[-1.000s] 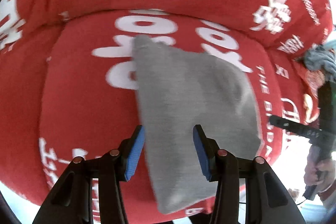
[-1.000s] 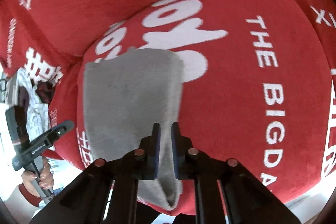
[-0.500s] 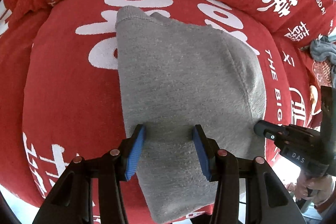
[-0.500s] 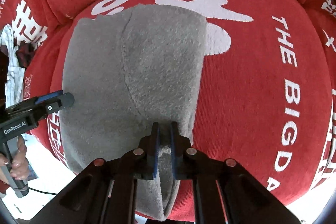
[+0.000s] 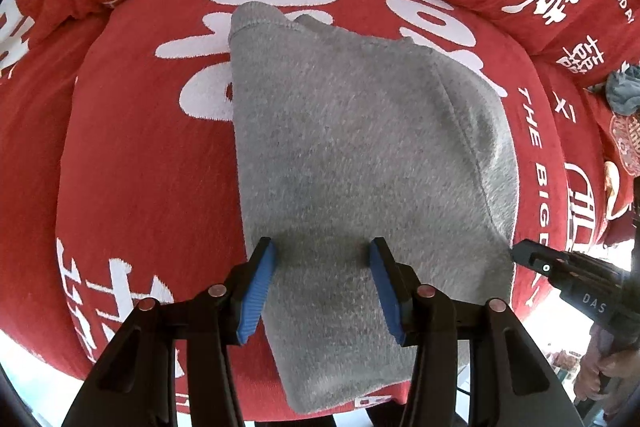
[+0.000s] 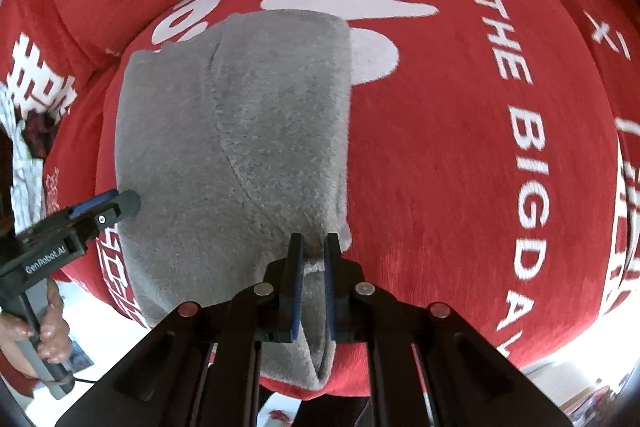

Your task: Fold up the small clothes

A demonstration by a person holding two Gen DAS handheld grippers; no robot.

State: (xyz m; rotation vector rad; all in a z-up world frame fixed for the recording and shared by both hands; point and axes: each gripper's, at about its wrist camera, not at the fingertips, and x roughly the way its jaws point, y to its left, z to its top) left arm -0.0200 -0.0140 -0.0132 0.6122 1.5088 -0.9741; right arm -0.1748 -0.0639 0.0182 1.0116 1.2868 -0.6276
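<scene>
Grey fleece garment (image 5: 352, 155) spread on red printed cushion (image 5: 132, 163), reaching its near edge. Your right gripper (image 6: 313, 247) pinches garment's near edge; your left gripper (image 5: 322, 259) half-open above cloth, gripping nothing.

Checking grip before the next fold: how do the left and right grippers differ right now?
The left gripper has its jaws apart, straddling the grey garment without pinching it; the right gripper has its jaws shut on the garment's edge. The left sits at the garment's near middle, the right at its near right corner. Both point steeply down at the red cushion.
</scene>
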